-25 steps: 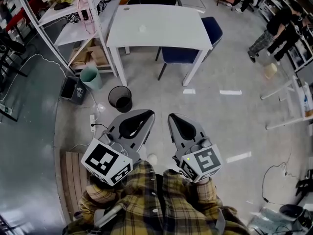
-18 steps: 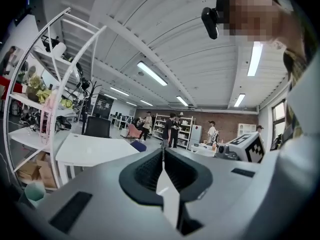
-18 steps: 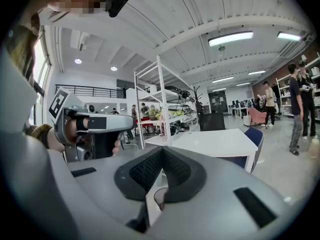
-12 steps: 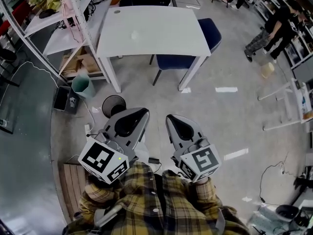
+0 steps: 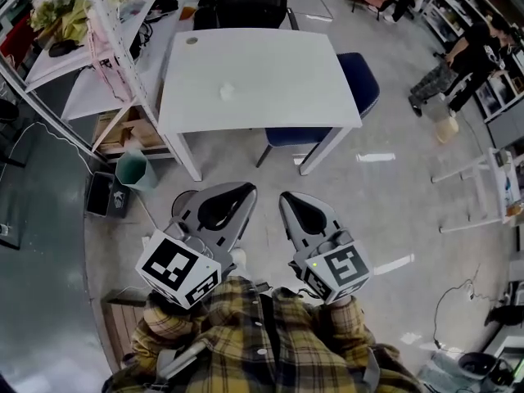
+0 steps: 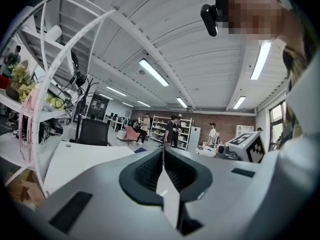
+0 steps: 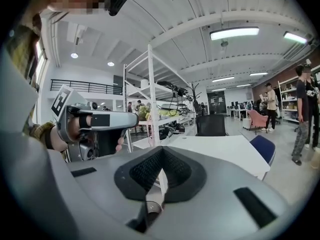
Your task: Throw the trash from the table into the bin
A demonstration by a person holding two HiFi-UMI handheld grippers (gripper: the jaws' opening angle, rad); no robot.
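Both closed, left claw, right claw, trash on table

No words or numbers can be read here — the left marker cube on the left gripper and the right marker cube on the right gripper show only black-and-white squares, not letters

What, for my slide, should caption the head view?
Left gripper and right gripper shut, empty; white table ahead bears one small scrap.
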